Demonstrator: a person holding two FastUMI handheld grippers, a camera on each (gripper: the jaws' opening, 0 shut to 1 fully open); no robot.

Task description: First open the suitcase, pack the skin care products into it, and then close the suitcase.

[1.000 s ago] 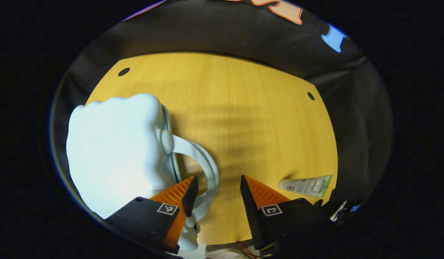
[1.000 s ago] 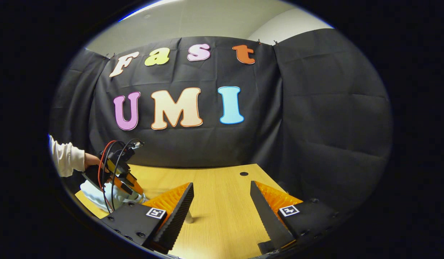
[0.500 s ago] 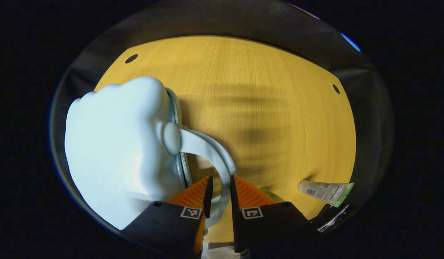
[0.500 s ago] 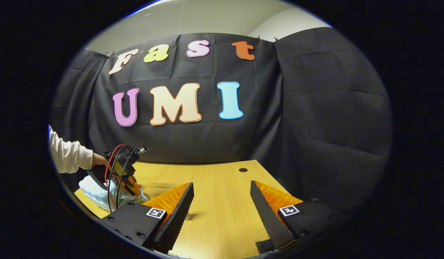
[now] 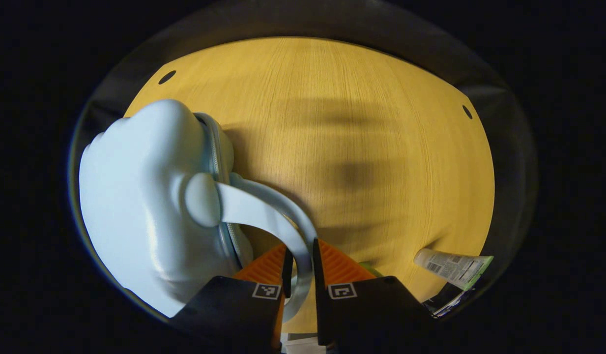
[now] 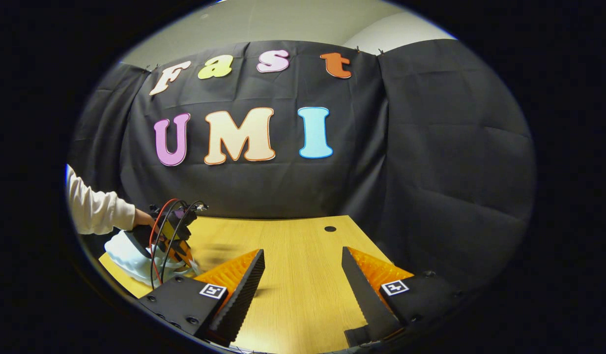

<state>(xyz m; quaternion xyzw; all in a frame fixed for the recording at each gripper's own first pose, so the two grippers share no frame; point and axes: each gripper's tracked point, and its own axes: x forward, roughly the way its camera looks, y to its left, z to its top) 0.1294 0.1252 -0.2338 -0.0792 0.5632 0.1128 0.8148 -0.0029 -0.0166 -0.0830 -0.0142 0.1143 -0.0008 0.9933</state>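
- Nearest in my left gripper view, my left hand-held gripper point(image 5: 300, 263) is clamped on the pale blue handle point(image 5: 273, 206) of the suitcase point(image 5: 145, 206); both fingers point(image 5: 271, 263) press the strap from either side, with almost no gap between them.
- The handle arcs from a round knob on the suitcase's side down into the grip. The suitcase itself lies on the tabletop point(image 5: 361, 147) to the left of my fingers, its zip seam running along the edge that faces me. I cannot tell whether the zip is undone.
- To the right of my left gripper, near the tabletop's close edge, lies a skin care tube point(image 5: 452, 267) with a green end, on its side and well apart from the suitcase. A sliver of something green point(image 5: 369, 268) peeks out just behind my right-hand finger; I cannot tell what it is.
- Nearest in my right gripper view, my right hand-held gripper point(image 6: 303, 285) is spread wide with nothing between its fingers point(image 6: 246, 280), hovering above bare tabletop point(image 6: 303, 255).
- Farther off to the left in that view, I see the left hand-held gripper point(image 6: 172, 241) with its red and black cables, held by a hand point(image 6: 144, 219) in a light sleeve point(image 6: 94, 211), down against the suitcase point(image 6: 123, 255).
- Beyond, a small dark hole point(image 6: 330, 229) marks the tabletop near its far edge.
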